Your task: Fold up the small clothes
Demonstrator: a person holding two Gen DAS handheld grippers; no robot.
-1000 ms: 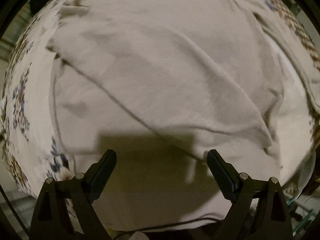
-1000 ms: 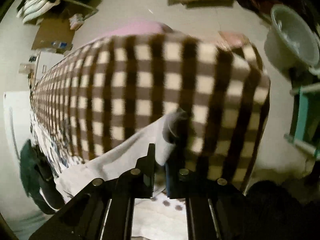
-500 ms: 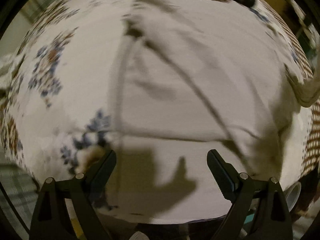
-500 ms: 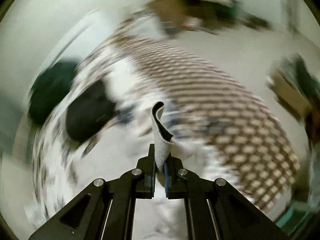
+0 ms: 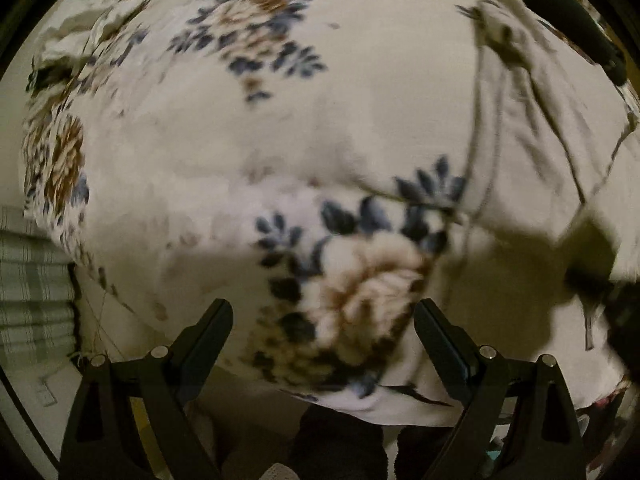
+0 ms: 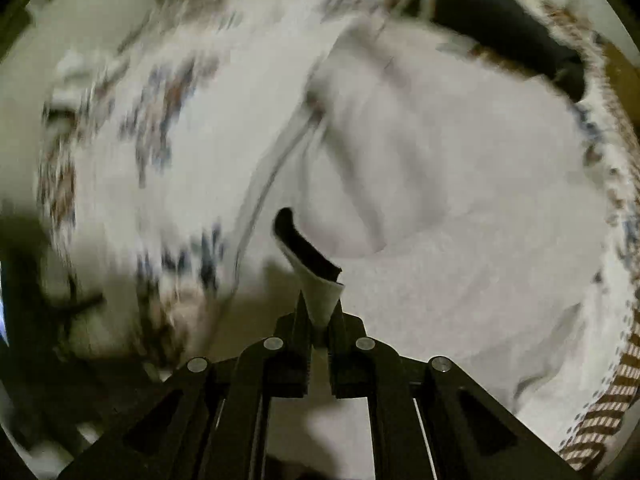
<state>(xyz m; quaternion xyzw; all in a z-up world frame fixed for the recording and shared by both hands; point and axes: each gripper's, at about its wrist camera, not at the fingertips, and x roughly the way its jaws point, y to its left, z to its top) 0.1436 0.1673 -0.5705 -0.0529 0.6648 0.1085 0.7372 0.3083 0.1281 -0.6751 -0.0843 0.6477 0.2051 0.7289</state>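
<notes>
I'm looking down on a bed covered by a cream floral sheet (image 5: 280, 128), blue leaves and brown blooms printed across it, one big bloom right below my left camera. Flat on that sheet lies a pale grey garment (image 5: 532, 140), spread over the right side of the left view and filling most of the right one (image 6: 460, 200), creased and seamed. A dark, long piece of cloth (image 6: 508, 28) rests at the far edge of the bed, beside the garment's top. Under the sheet, a brown-and-white checked blanket (image 6: 608, 412) shows along the bed's right edge. Everything is motion-blurred.
</notes>
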